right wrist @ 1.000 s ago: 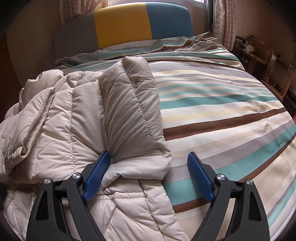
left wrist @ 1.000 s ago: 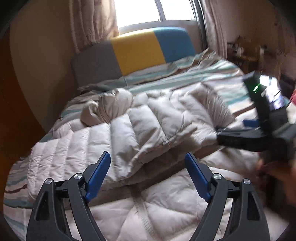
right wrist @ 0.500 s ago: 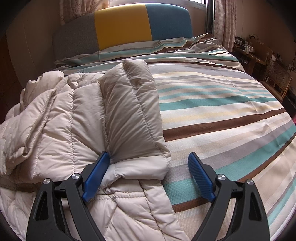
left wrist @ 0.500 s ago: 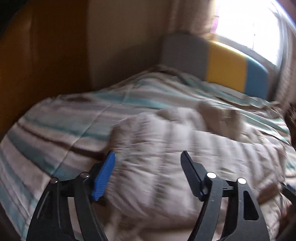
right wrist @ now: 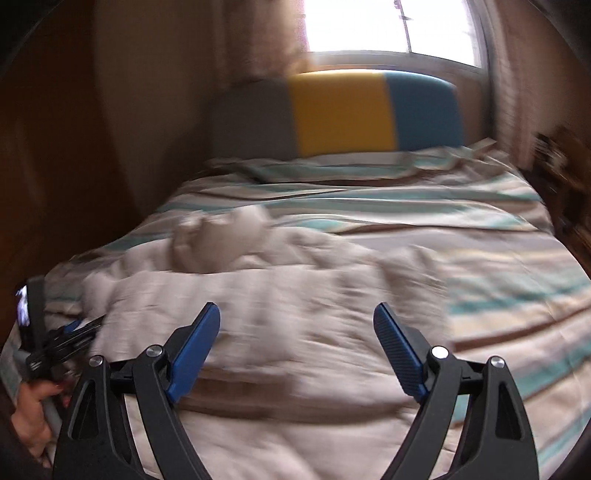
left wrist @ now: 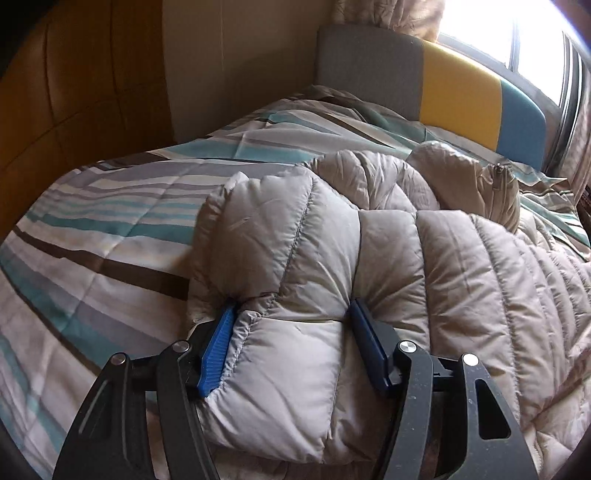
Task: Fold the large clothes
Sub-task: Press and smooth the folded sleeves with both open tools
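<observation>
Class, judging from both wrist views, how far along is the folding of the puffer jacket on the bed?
Done: one sleeve already lies folded over the jacket.
In hand: the left gripper has been closing on the other sleeve, its pads pressing the cuff. The right gripper is open and empty above the jacket.
Left: fold this sleeve in, then fold the body.

A home bedroom. A bed (left wrist: 110, 229) with a striped quilt stands against a padded headboard (right wrist: 340, 110). Behind it, curtains (left wrist: 388, 14) frame a bright window (right wrist: 388, 26).
</observation>
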The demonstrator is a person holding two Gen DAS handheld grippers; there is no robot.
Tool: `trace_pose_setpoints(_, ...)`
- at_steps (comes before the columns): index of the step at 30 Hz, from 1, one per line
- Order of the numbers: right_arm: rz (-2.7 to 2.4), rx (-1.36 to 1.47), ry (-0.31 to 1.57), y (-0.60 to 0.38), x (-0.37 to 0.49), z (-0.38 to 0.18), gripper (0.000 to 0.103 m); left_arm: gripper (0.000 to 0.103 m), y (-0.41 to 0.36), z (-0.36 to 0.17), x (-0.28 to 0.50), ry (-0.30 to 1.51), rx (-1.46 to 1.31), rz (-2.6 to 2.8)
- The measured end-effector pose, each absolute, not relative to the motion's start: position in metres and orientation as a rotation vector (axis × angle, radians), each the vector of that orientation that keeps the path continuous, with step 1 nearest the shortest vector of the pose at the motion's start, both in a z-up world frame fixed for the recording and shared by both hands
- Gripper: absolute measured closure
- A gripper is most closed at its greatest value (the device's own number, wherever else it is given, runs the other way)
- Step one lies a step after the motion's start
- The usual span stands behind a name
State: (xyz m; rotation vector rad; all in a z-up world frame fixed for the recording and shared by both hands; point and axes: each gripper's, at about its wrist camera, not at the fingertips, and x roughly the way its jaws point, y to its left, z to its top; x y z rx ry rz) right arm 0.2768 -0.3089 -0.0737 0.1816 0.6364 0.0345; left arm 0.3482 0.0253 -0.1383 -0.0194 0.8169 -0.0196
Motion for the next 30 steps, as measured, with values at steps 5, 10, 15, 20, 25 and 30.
trace_pose_setpoints(5,0.121,0.157,0.733,-0.272,0.325,-0.092,0.05,0.035,0.027,-0.1,0.329,0.726,-0.086,-0.047)
trace_pose_setpoints(10,0.075,0.124,0.796,-0.27,0.353,-0.122,0.053,0.035,-0.005,-0.109,0.35,0.749,0.094,-0.067)
trace_pose_setpoints(15,0.056,0.112,0.82,-0.273,0.364,-0.154,0.053,0.031,-0.003,-0.147,0.372,0.788,0.124,-0.064)
trace_pose_setpoints(20,0.054,0.149,0.792,-0.277,0.367,-0.174,0.052,0.027,0.001,-0.157,0.382,0.813,0.11,-0.084)
trace_pose_setpoints(25,0.055,0.142,0.796,-0.279,0.366,-0.172,0.052,0.023,-0.002,-0.156,0.38,0.814,0.127,-0.068)
trace_pose_setpoints(30,0.09,0.143,0.772,-0.279,0.347,-0.148,0.037,0.011,-0.005,-0.132,0.351,0.764,0.167,-0.015)
